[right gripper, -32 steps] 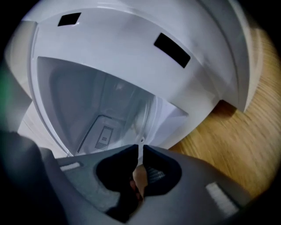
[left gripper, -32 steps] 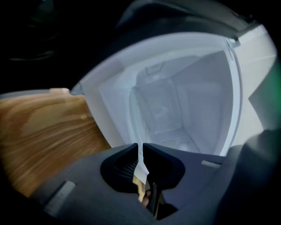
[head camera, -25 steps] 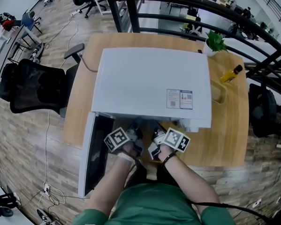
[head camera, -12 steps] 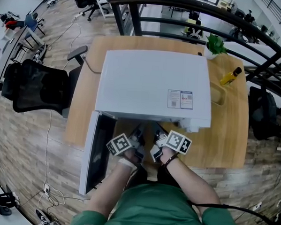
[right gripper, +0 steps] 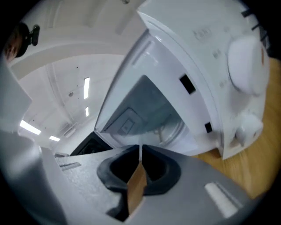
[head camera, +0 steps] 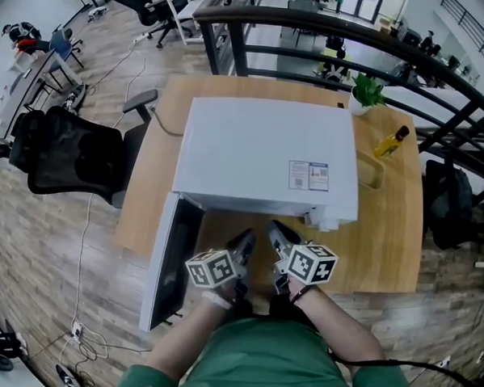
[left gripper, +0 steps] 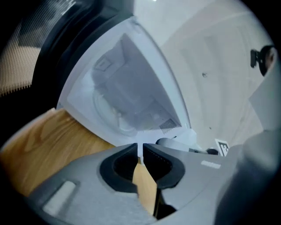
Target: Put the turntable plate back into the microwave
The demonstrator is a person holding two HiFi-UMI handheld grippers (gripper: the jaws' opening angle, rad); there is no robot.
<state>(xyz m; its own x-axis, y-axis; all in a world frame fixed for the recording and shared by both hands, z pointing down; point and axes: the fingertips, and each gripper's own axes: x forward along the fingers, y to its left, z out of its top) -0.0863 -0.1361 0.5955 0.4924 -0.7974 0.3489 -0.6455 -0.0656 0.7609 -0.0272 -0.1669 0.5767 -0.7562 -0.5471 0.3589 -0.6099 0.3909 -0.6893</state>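
The white microwave [head camera: 268,154] stands on the wooden table [head camera: 385,237] with its door [head camera: 174,258] swung open to the left. The glass turntable plate [left gripper: 109,116] lies inside on the cavity floor, and the right gripper view shows it too [right gripper: 175,127]. My left gripper [head camera: 246,239] and right gripper [head camera: 277,229] hang side by side just in front of the opening, outside the cavity. The left gripper's [left gripper: 141,147] jaws stand almost together with nothing between them. The right gripper's [right gripper: 140,151] jaws are closing, down to a thin slit, also on nothing.
A yellow bottle [head camera: 390,142], a small potted plant [head camera: 366,90] and a wooden holder [head camera: 371,171] sit on the table to the right of the microwave. A black office chair [head camera: 74,151] stands left of the table. A dark railing [head camera: 443,70] runs behind it.
Both grippers have drawn back out from under the microwave's front edge toward the person, risen and rolled. The right gripper's jaws have narrowed.
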